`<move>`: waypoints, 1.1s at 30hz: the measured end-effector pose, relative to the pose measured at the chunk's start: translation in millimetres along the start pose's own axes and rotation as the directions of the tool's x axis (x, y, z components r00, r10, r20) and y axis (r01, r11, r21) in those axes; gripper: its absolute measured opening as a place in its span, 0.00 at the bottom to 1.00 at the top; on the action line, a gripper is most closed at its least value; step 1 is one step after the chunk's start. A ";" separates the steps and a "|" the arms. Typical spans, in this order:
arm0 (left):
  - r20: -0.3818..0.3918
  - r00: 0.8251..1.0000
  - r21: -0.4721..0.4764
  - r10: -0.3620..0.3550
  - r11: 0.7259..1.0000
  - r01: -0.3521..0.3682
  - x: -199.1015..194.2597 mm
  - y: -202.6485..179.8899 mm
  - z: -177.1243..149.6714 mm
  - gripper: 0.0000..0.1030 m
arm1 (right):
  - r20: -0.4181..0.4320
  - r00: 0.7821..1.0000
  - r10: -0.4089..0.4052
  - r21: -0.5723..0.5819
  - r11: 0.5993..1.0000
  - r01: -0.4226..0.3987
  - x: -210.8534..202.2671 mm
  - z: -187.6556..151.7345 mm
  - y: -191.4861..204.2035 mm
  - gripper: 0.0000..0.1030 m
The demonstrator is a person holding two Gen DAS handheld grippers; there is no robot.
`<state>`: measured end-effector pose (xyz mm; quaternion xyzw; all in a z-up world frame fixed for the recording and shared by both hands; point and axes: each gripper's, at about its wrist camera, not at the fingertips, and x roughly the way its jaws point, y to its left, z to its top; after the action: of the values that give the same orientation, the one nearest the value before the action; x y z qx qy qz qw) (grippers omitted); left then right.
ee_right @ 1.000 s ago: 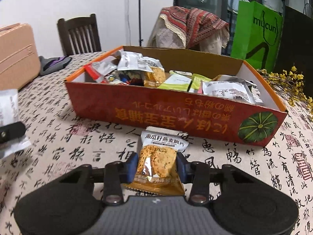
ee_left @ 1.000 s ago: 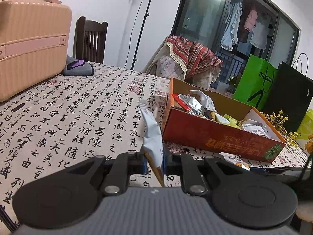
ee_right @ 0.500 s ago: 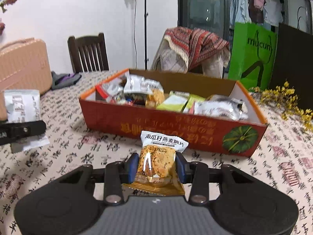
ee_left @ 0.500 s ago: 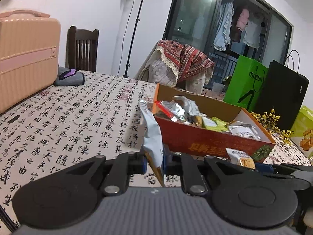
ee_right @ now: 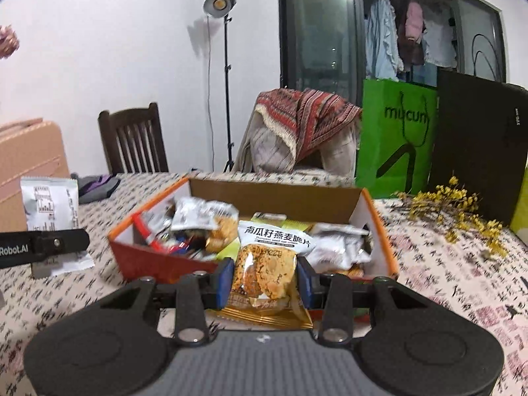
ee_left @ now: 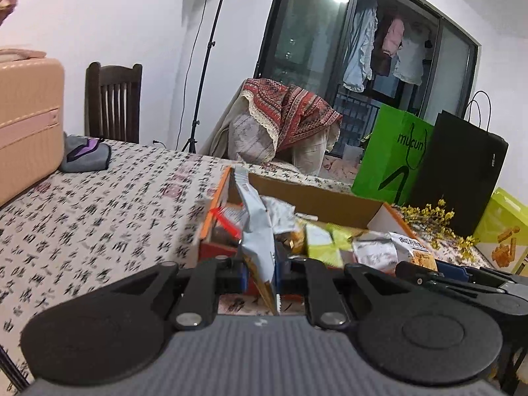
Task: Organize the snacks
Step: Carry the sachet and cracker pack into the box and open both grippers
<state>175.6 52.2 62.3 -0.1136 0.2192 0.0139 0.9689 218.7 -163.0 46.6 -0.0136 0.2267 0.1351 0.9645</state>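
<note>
The left gripper [ee_left: 260,275] pinches a pale grey snack packet [ee_left: 255,231] edge-on between its blue pads, the packet standing upright. The right gripper [ee_right: 264,279] clamps a pumpkin-seed oat crisp packet [ee_right: 267,264] flat between its pads, white label at 12 o'clock, gold seam at 6 o'clock. Both packets are held above the patterned tablecloth [ee_right: 462,274], just short of the orange cardboard box [ee_right: 151,260], which sits at 12 o'clock of each gripper and is crowded with silver and green snack packets. From the right wrist view, the left gripper and its grey packet appear at 9 o'clock. Beyond the box stand a green paper bag [ee_right: 396,138] and a black bag [ee_right: 478,145] at 2 o'clock, yellow flower sprigs [ee_right: 462,211] before them.
</note>
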 end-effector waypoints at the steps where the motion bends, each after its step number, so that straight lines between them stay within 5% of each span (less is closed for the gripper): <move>1: 0.001 1.000 0.003 -0.004 1.000 0.004 3.2 -3.8 3.5 0.14 | 0.007 1.000 -0.003 0.005 1.000 0.003 1.2 3.7 -4.0 0.38; 16: -0.009 1.000 0.089 -0.017 0.996 0.017 68.6 -56.6 42.9 0.14 | 0.068 0.996 -0.049 0.064 0.997 0.045 46.1 41.6 -45.9 0.38; 33: 0.007 1.000 0.160 -0.021 0.987 0.020 131.7 -69.8 28.5 0.14 | 0.074 0.997 -0.028 0.026 0.999 0.026 90.9 13.3 -51.9 0.38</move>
<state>311.9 -12.3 46.0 -0.0375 0.2142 -0.0133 0.9760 316.6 -188.7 16.7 0.0003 0.1918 0.1197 0.9741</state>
